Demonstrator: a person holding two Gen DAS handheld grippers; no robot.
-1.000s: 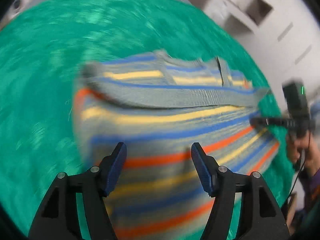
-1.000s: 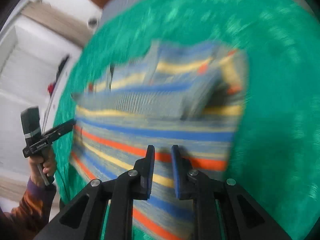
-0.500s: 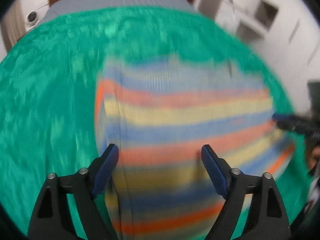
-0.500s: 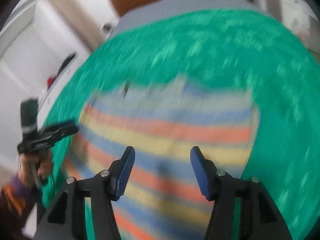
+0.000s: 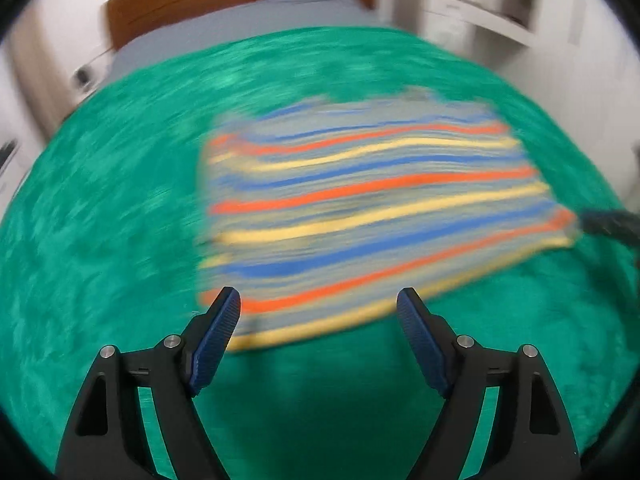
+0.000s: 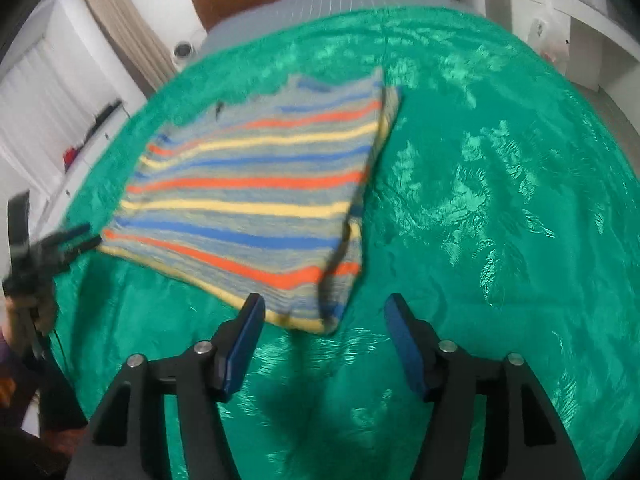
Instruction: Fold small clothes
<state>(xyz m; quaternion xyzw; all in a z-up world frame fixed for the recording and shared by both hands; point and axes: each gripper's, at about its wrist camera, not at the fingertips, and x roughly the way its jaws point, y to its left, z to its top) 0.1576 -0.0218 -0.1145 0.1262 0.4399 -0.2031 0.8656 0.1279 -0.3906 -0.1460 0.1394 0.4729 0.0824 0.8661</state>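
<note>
Surface: green bedspread [image 6: 500,184] covers your bed.
Garment: striped knit top [image 6: 256,196] lies folded flat on it.
Left gripper [image 5: 319,306]: your fingers spread wide, empty, by its near edge.
Right gripper [image 6: 324,312]: spread, empty, at its near corner.

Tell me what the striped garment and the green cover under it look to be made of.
Striped garment: likely knitted yarn, matte; fine ribbing and soft, thick edges suggest it, though blur hides detail. Green cover: probably a woven satin-like fabric, glossy, with a raised leafy pattern catching bright highlights.
</note>
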